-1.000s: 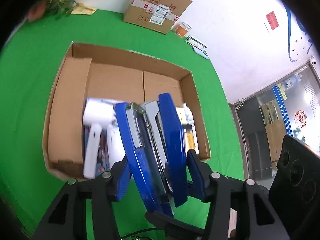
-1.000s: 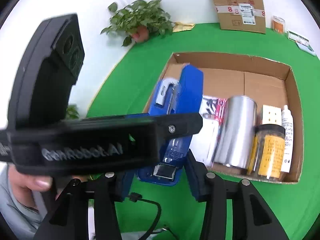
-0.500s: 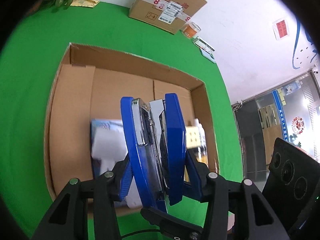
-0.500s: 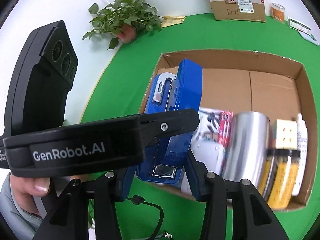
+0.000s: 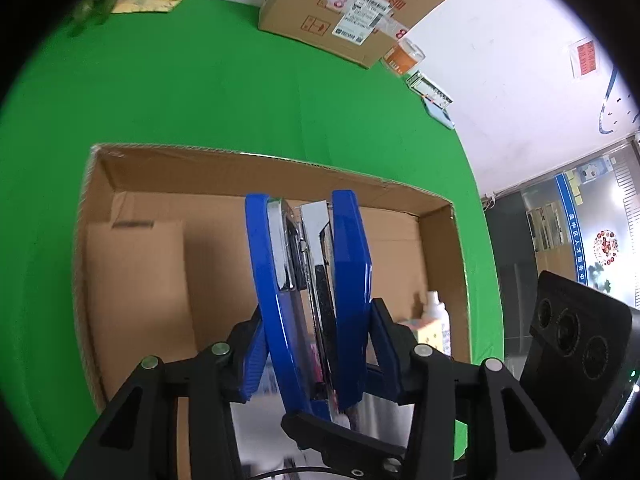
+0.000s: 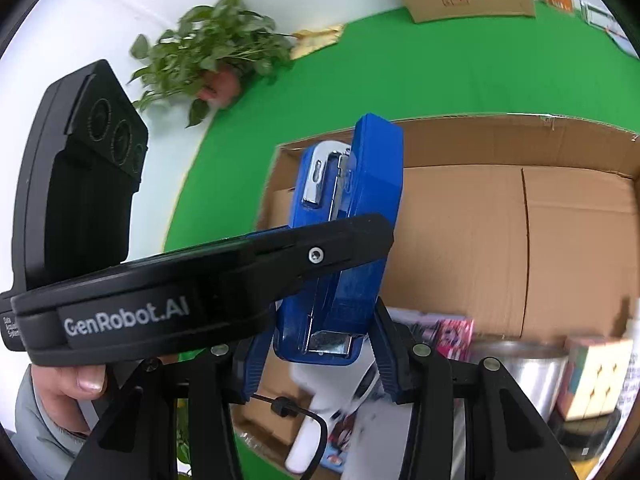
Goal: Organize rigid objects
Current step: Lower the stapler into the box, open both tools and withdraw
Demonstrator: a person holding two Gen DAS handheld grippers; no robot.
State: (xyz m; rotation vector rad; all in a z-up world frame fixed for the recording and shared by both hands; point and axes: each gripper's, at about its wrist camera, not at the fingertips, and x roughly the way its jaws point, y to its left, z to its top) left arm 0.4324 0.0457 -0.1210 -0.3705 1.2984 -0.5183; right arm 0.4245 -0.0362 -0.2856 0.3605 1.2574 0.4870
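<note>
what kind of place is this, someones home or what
Probably an office or lab set up for recording, not a home: a green cloth covers the work surface, a taped shipping box sits against a bare white wall, and a glass-fronted office area with notices shows to the right.

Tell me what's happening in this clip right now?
A person is packing items into an open cardboard box on a green surface. The left gripper has its fingers clamped on a blue stapler, held over the box. The right gripper hangs open just behind it, holding nothing. Already in the box: a metal can, a puzzle cube, a white bottle and a white gadget.
</note>
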